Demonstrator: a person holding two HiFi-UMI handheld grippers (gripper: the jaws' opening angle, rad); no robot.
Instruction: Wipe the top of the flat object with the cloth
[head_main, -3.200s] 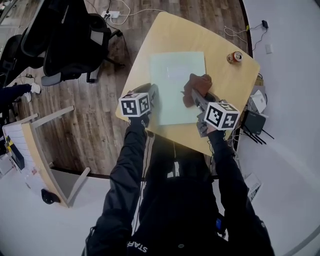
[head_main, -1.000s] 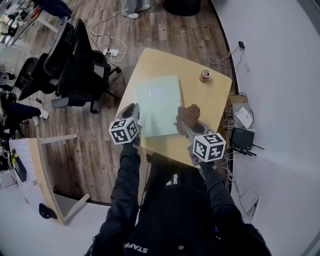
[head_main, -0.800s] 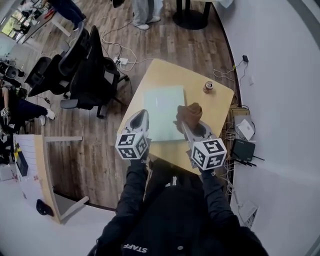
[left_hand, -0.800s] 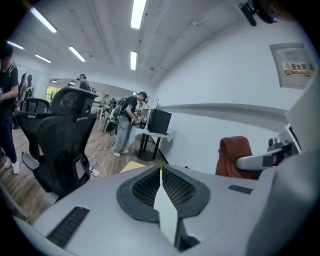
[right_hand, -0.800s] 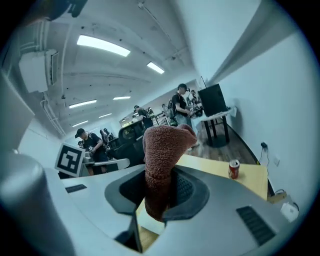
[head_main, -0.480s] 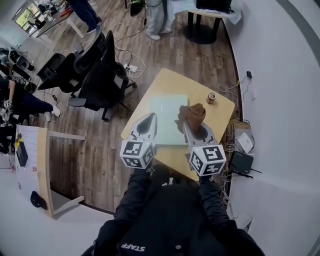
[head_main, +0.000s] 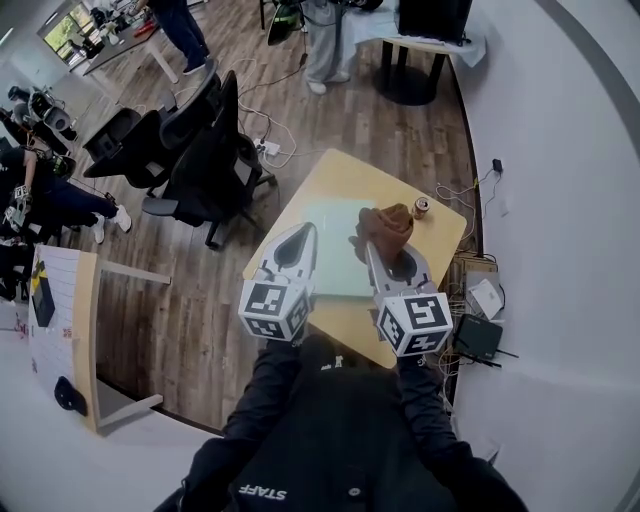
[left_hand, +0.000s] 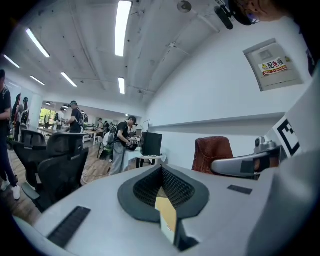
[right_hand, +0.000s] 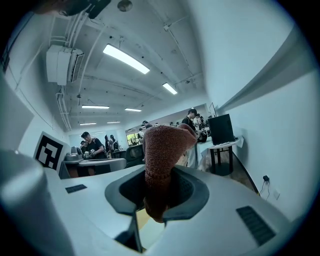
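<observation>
The flat object, a pale green sheet (head_main: 335, 258), lies on the small wooden table (head_main: 445, 228) far below. My right gripper (head_main: 368, 245) is held high above the table and is shut on the brown knitted cloth (head_main: 388, 225). In the right gripper view the cloth (right_hand: 162, 150) stands up out of the closed jaws (right_hand: 159, 200). My left gripper (head_main: 303, 232) is lifted beside it, shut with nothing in it (left_hand: 161, 170). The left gripper view shows the cloth (left_hand: 212, 149) off to its right. Both grippers point level across the room, away from the sheet.
A drink can (head_main: 422, 207) stands at the table's far right corner. Black office chairs (head_main: 190, 150) sit left of the table on the wood floor. Cables and small devices (head_main: 478, 335) lie by the white wall at the right. People stand at desks further off.
Both grippers have risen off the table and now point level. The cloth has left the sheet's right edge, carried up by the right gripper. The view has pulled back from the table.
</observation>
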